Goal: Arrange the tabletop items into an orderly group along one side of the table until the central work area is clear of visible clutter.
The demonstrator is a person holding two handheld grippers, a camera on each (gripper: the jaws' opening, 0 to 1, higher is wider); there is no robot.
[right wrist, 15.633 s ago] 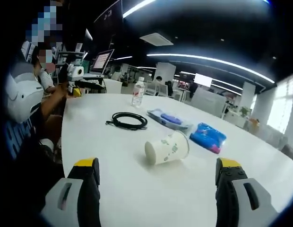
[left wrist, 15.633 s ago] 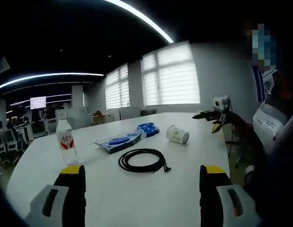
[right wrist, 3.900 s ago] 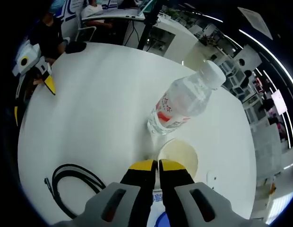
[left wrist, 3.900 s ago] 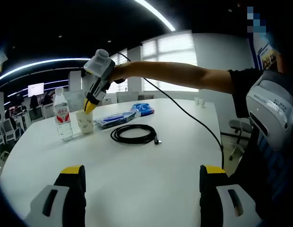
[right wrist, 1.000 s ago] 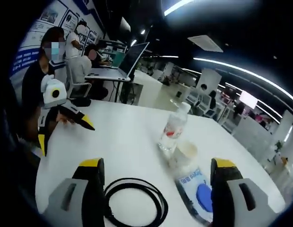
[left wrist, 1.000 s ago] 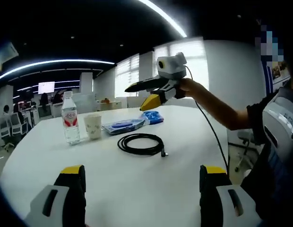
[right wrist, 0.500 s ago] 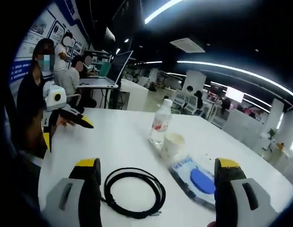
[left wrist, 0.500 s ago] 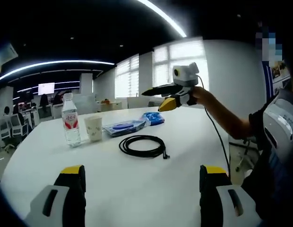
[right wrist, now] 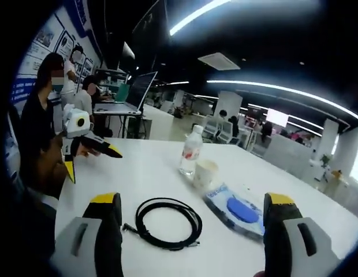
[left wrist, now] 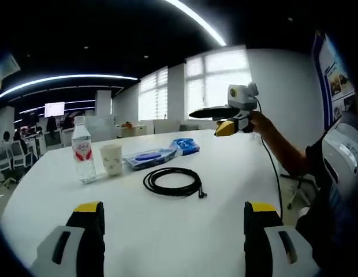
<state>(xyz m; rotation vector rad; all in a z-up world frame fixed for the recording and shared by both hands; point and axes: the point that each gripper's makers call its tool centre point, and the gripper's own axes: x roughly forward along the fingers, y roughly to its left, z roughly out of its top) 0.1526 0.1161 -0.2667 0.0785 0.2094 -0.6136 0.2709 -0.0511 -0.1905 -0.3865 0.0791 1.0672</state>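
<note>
— White table [left wrist: 167,225] in an open office: what is laid on it?

— A coiled black cable [left wrist: 172,182] is seen near the middle. Beyond it a bottle [left wrist: 82,151], a paper cup [left wrist: 112,159], a clear packet [left wrist: 146,157] and a blue pack [left wrist: 185,145] are lined up along the far side, bottle and cup just beside each other.

— And the grippers?

— The left gripper [left wrist: 167,231] is held wide open above the table, nothing gripped. The right gripper [right wrist: 190,231] is likewise spread, empty, with the cable [right wrist: 167,222] between its jaws.
</note>
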